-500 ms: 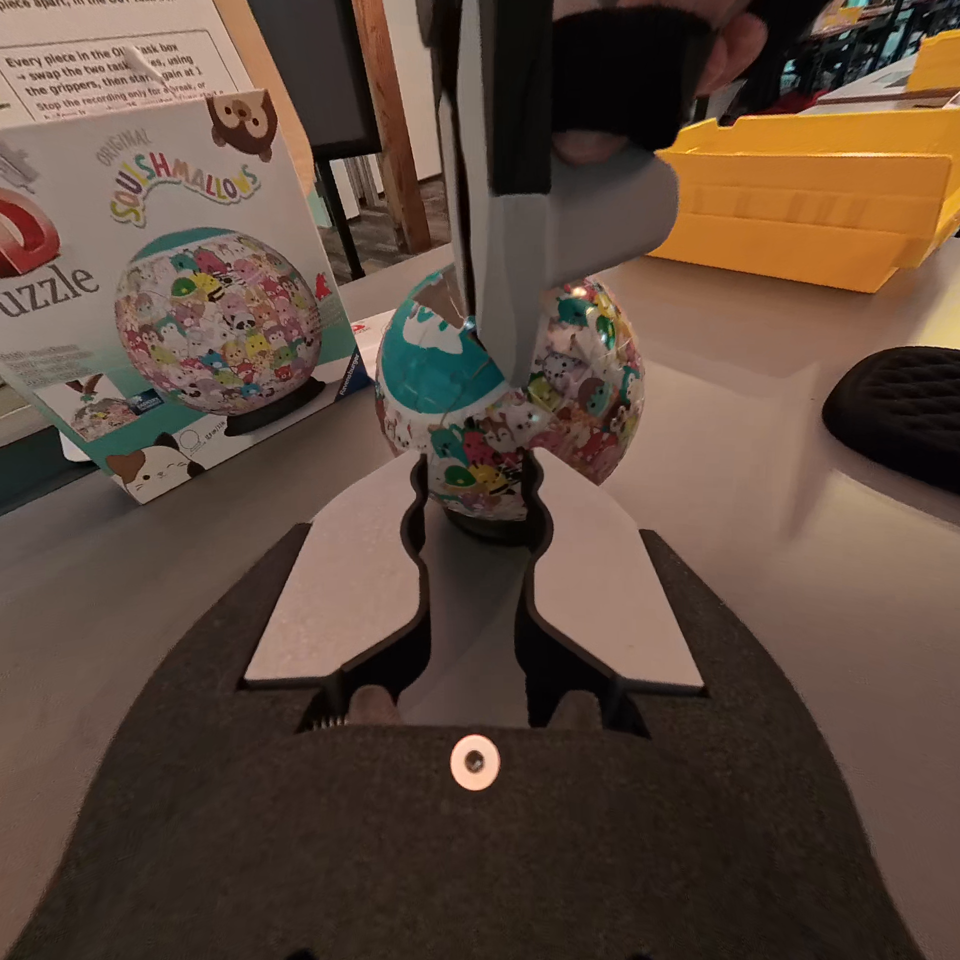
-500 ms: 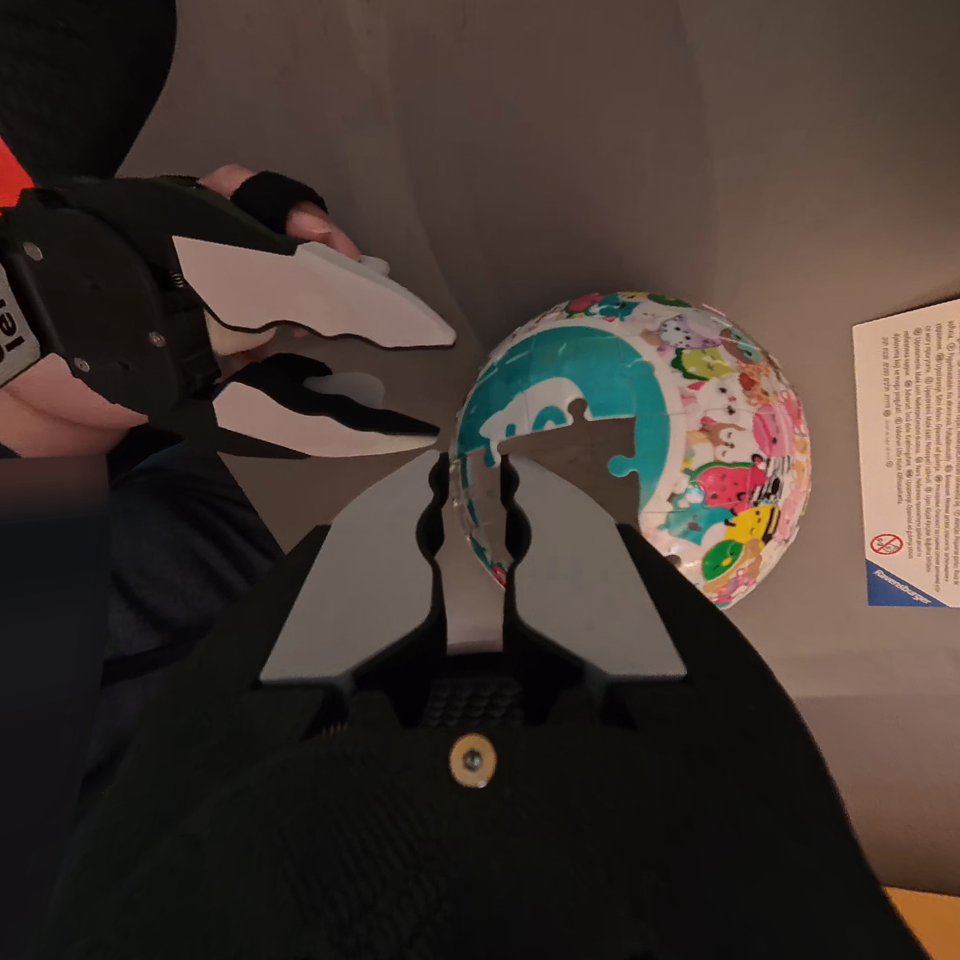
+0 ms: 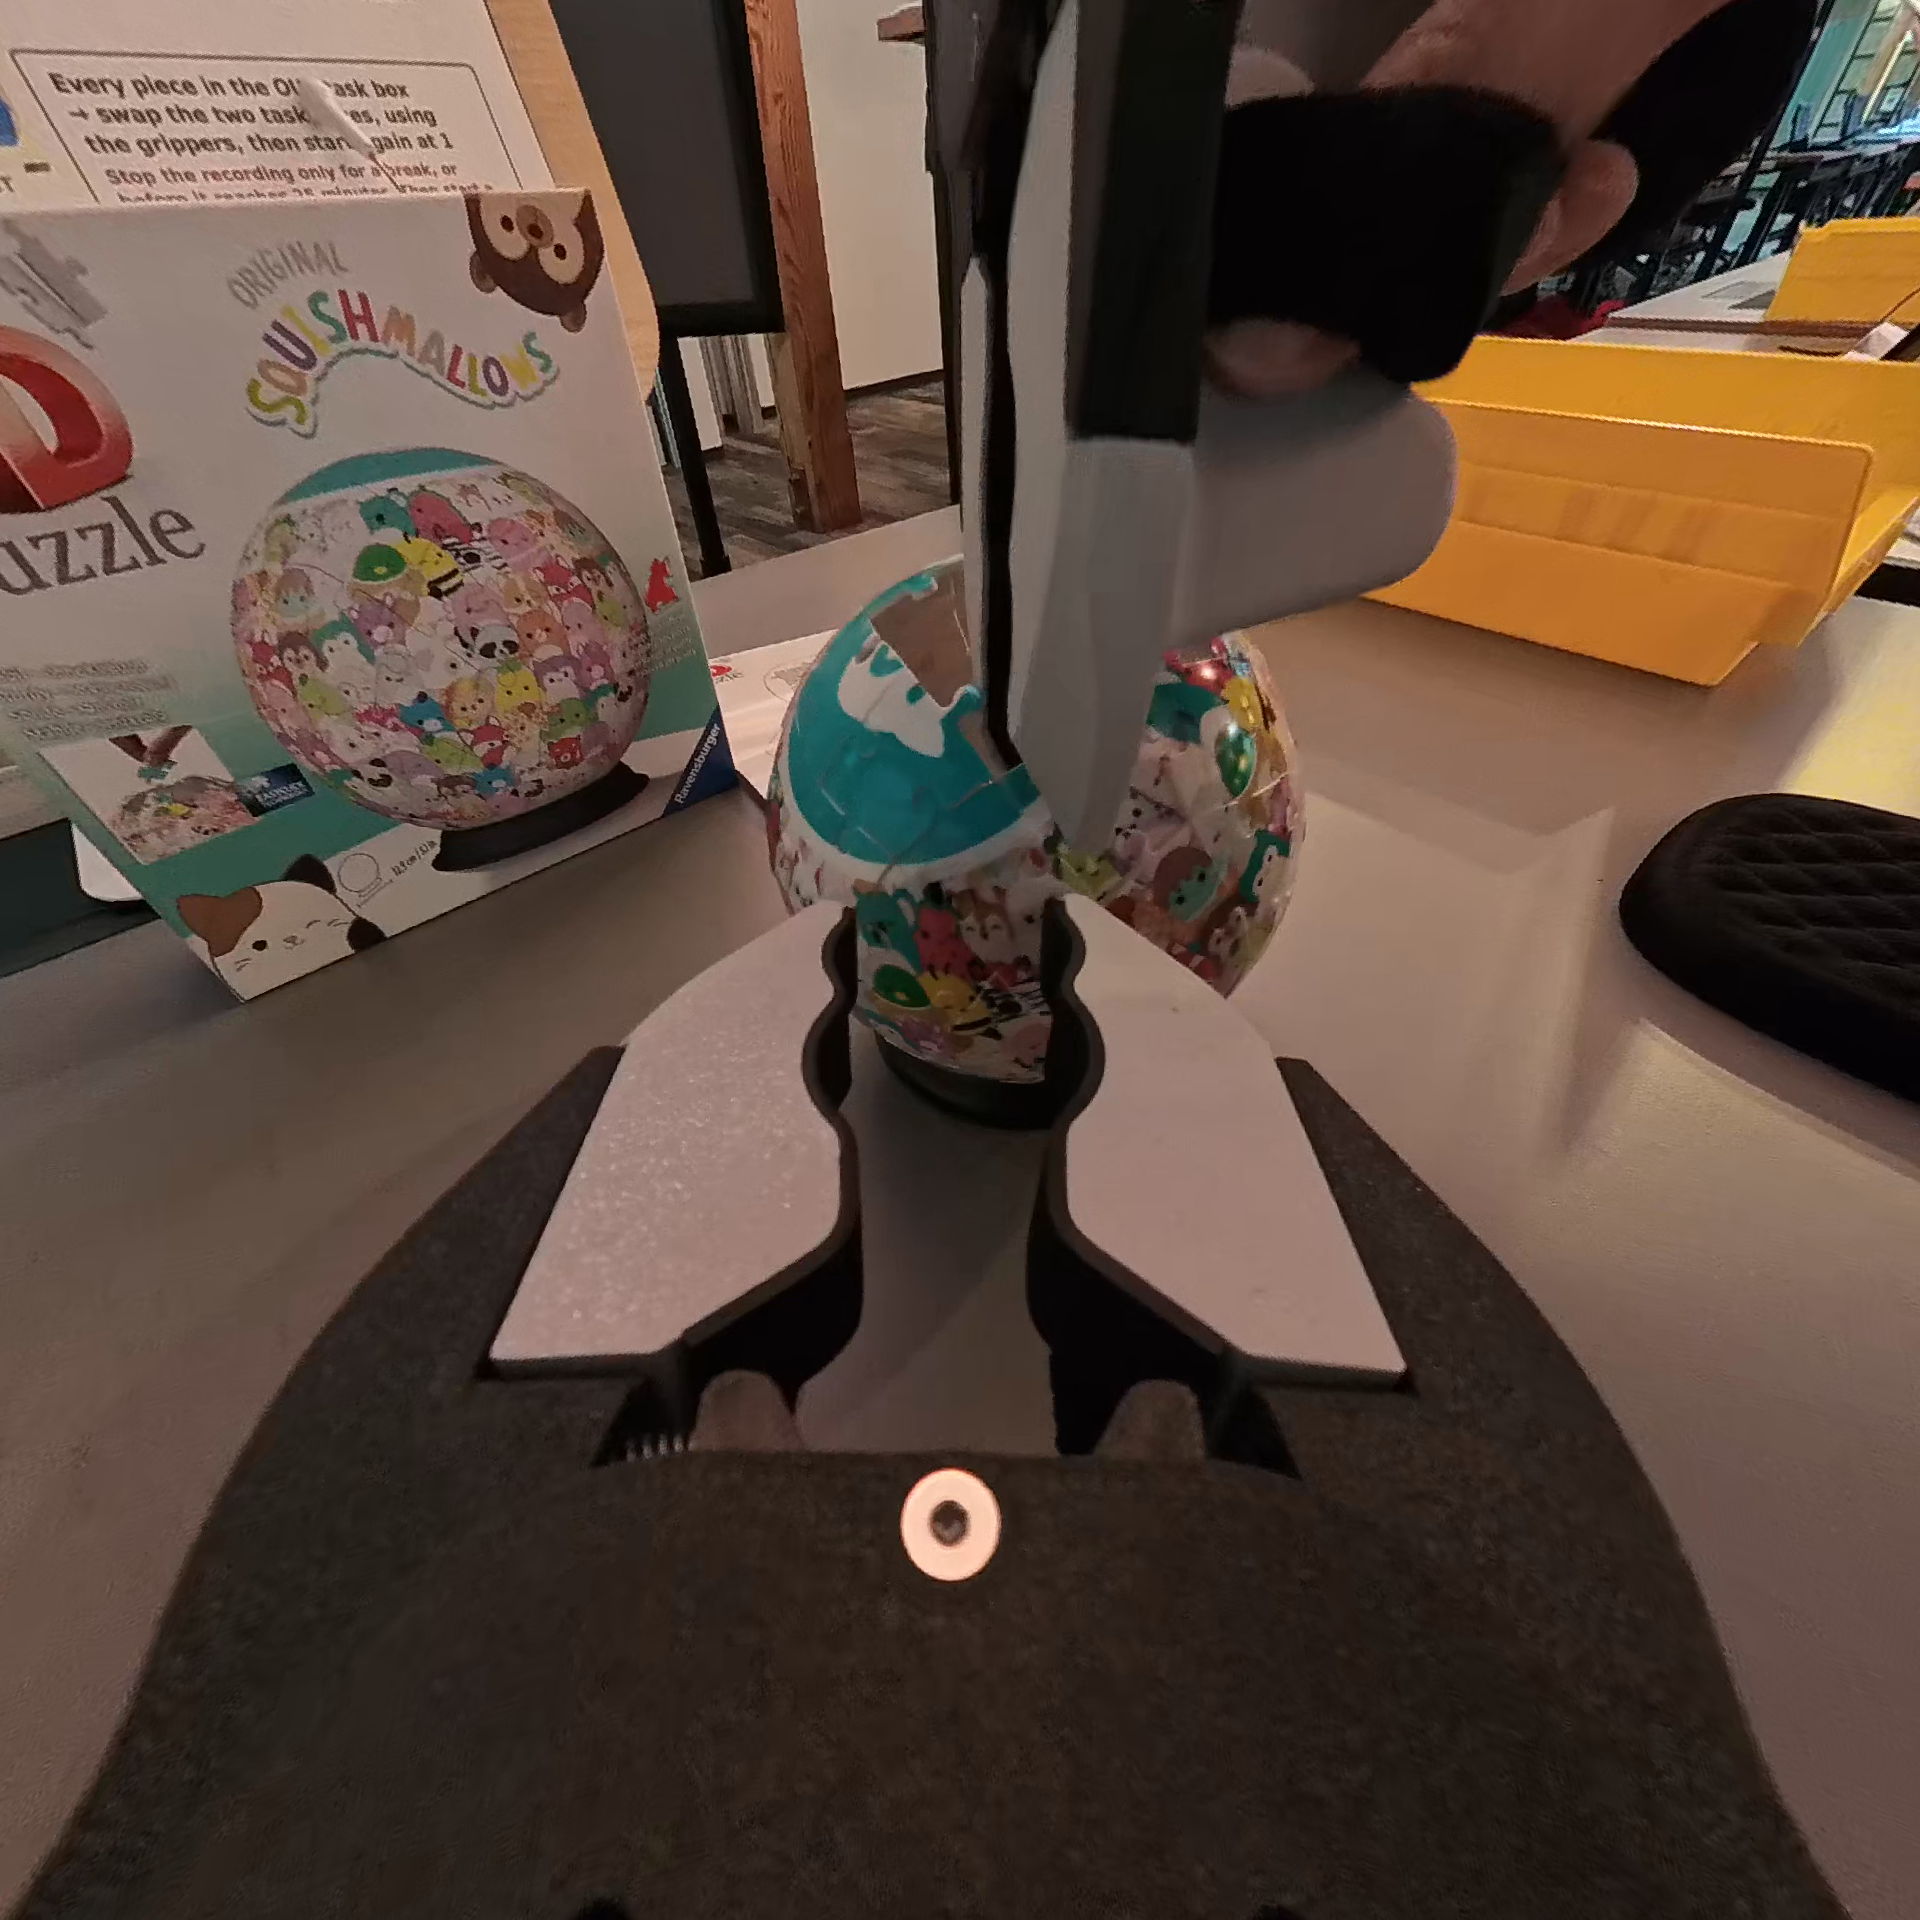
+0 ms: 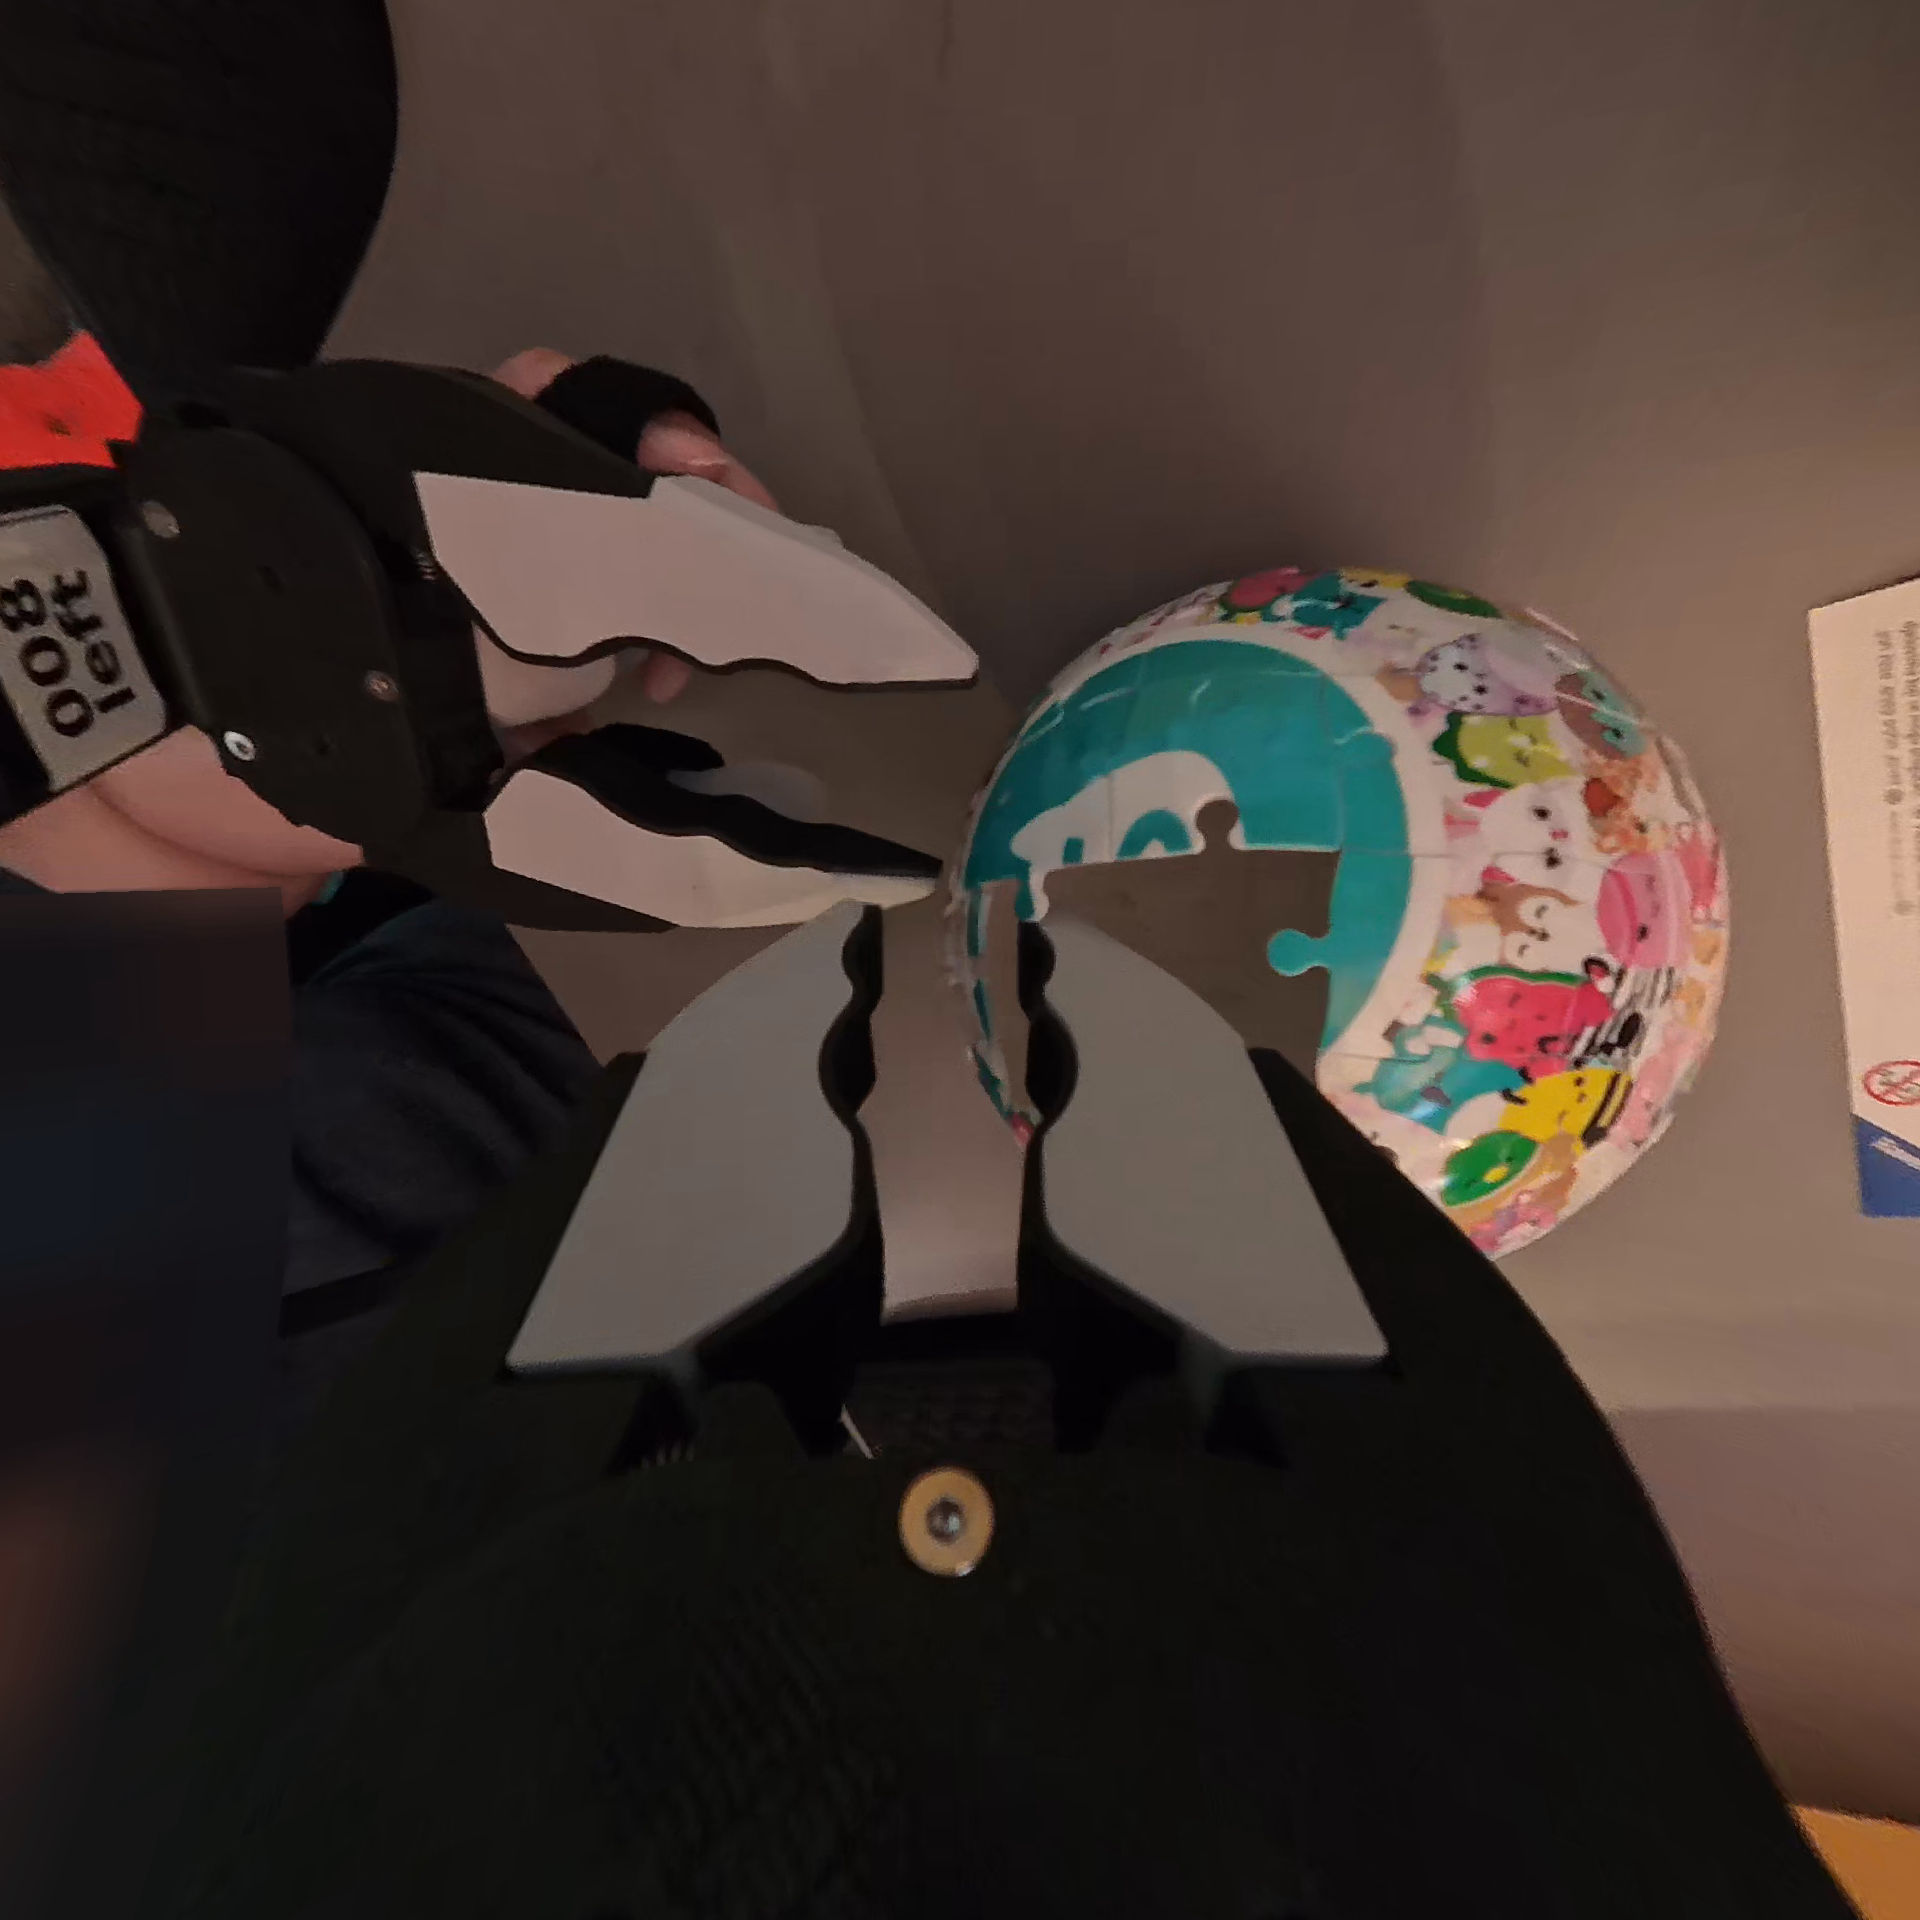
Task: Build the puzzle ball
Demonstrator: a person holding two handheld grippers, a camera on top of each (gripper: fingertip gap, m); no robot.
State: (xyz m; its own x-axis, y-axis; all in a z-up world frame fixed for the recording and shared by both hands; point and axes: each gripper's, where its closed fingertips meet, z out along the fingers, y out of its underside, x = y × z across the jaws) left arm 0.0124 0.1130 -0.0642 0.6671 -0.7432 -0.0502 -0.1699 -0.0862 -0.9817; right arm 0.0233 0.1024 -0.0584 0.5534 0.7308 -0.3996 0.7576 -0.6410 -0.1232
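Observation:
The puzzle ball (image 3: pixel 1195 831) stands on a black base (image 3: pixel 966 1101) on the grey table. It is covered in cartoon animals and has a teal cap. The cap has a piece-shaped hole (image 4: pixel 1184 914), which also shows in the left wrist view (image 3: pixel 914 644). My left gripper (image 3: pixel 951 925) is open and empty, low on the table, its tips just short of the ball's near side; it also shows in the right wrist view (image 4: pixel 956 769). My right gripper (image 4: pixel 951 920) is open and empty, pointing down from above. Its tips (image 3: pixel 1075 831) sit at the cap's edge on the ball (image 4: pixel 1507 831).
The puzzle's box (image 3: pixel 343 582) stands at the back left, with a printed sheet (image 3: pixel 260 114) behind it. Yellow bins (image 3: pixel 1621 520) are at the back right. A black quilted pad (image 3: pixel 1787 925) lies at the right. A leaflet (image 4: pixel 1870 904) lies beyond the ball. The grippers are tip to tip, or close to it.
My right gripper has come lower onto the ball and its jaws have opened a little wider. My left gripper's tips are closer to the ball.

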